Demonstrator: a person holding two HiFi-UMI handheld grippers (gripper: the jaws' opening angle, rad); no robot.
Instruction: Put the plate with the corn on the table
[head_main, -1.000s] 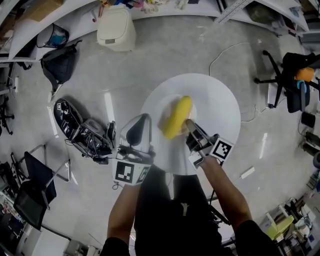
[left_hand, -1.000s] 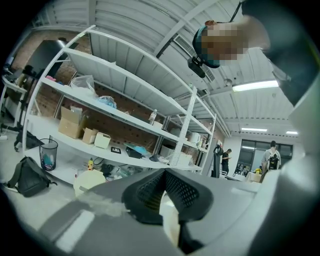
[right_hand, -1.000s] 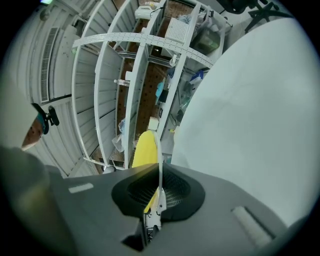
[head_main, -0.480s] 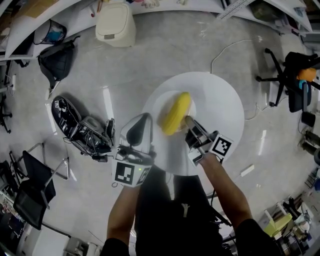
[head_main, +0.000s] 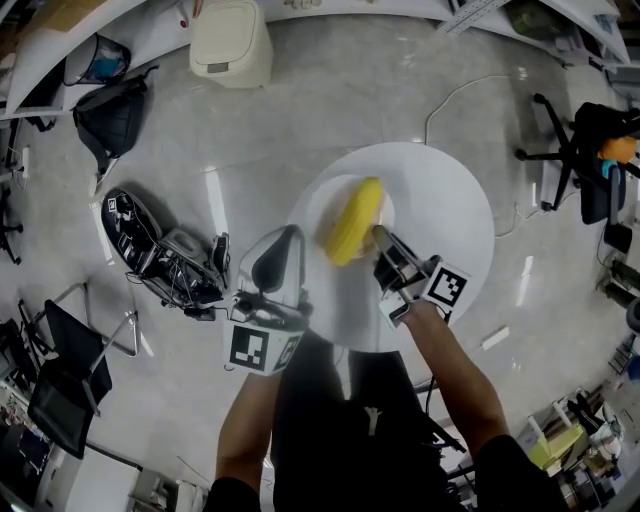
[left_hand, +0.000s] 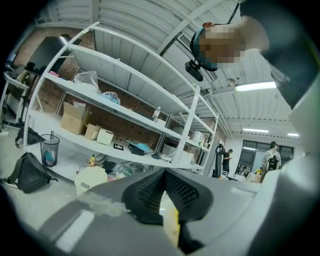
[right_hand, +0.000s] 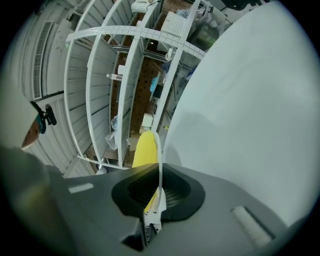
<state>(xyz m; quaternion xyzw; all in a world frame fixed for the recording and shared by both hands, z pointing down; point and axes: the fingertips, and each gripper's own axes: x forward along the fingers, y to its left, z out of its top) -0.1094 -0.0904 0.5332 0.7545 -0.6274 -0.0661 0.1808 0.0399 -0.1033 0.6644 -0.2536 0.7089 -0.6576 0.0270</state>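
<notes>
A small white plate carries a yellow corn cob over the near part of a round white table. My right gripper is shut on the plate's near rim. In the right gripper view the rim runs as a thin white line between the pads, with the corn beyond it and the table close alongside. I cannot tell whether the plate touches the table. My left gripper hangs at the table's left edge beside the plate, its pads together and holding nothing I can make out.
On the grey floor are a cream appliance, a black backpack, a heap of black gear left of the table and a cable. An office chair stands at the right. Shelves line the far wall.
The right gripper has sunk slightly with the plate and corn and edged a little further over the table. The left gripper has stayed where it was.
</notes>
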